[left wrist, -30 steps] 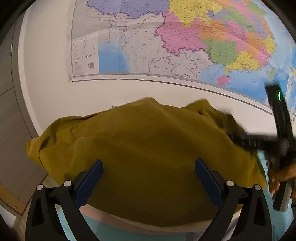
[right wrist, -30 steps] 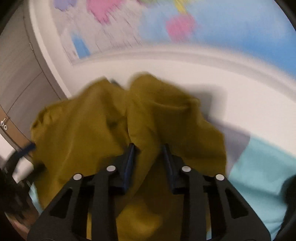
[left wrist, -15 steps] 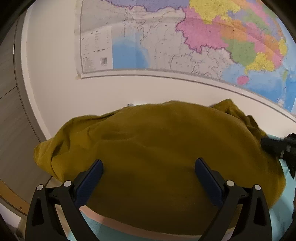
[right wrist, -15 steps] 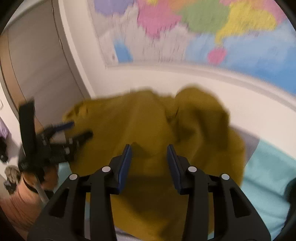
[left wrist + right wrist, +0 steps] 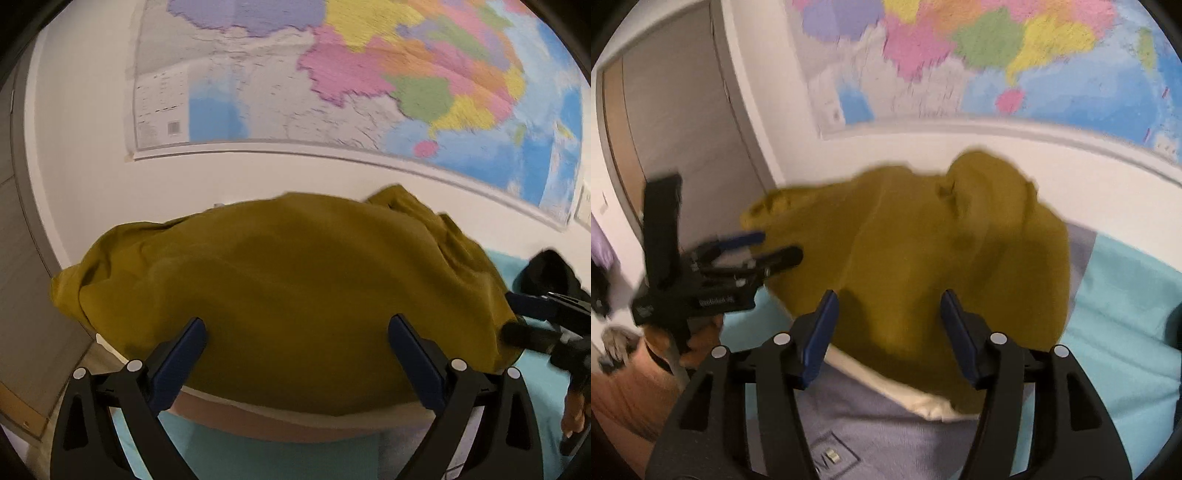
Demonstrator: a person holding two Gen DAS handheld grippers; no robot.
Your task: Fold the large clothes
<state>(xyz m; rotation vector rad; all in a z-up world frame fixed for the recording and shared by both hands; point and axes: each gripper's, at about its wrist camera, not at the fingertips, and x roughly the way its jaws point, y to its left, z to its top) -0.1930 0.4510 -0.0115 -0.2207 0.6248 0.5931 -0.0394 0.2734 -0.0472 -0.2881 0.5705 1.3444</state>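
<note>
Mustard garment [image 5: 288,288] heaped in a rounded mound on the bed [image 5: 1126,314], against the white wall [image 5: 85,177] under the map [image 5: 369,74]. Fabric smooth over the crown, bunched into a fold at the far right top. Pale cloth [image 5: 916,400] showing beneath the near edge.

Left gripper [image 5: 297,356]: jaws spread wide, blue pads poised over the near edge of the mound; nothing pinched between them. Contact with the fabric not determinable from either view (right-wrist frame blurred).

Right gripper [image 5: 886,336]: jaws opening, parted over the near slope of the garment, pads clear of the cloth as far as visible. No fabric lifted.

Dark item [image 5: 546,273] lying on the bed to the right of the mound, near the right gripper's tips; identity unclear
</note>
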